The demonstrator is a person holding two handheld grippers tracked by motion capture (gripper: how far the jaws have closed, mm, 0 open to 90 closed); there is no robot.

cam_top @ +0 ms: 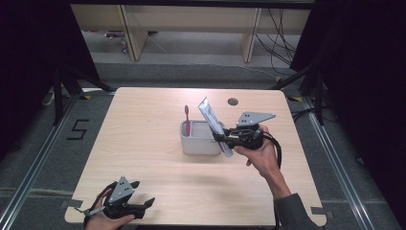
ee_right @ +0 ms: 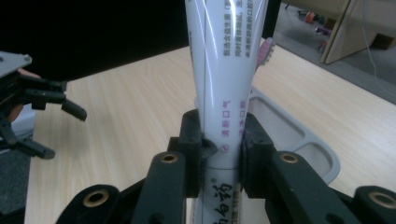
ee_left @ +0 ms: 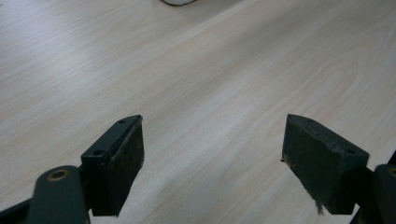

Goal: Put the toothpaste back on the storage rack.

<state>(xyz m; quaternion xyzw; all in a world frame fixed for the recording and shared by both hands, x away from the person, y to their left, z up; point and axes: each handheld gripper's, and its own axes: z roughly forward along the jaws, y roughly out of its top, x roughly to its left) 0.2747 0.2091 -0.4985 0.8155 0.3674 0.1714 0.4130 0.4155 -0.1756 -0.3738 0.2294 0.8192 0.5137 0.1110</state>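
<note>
Resting low at the near left corner of the pale wooden table (cam_top: 143, 124), left gripper (cam_top: 140, 195) with jaws spread wide, nothing between. Farther right, white rectangular plastic holder (cam_top: 198, 143) with a pink toothbrush (cam_top: 187, 120) upright inside. Right gripper (ee_right: 222, 140) clamped on a white toothpaste tube (cam_top: 215, 127), tilted, just above the holder's right end.

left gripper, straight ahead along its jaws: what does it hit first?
Probably nothing but bare table. The left gripper is open and empty, and the white holder sits far ahead at the frame's top edge, slightly off-line; depth is unclear.
</note>
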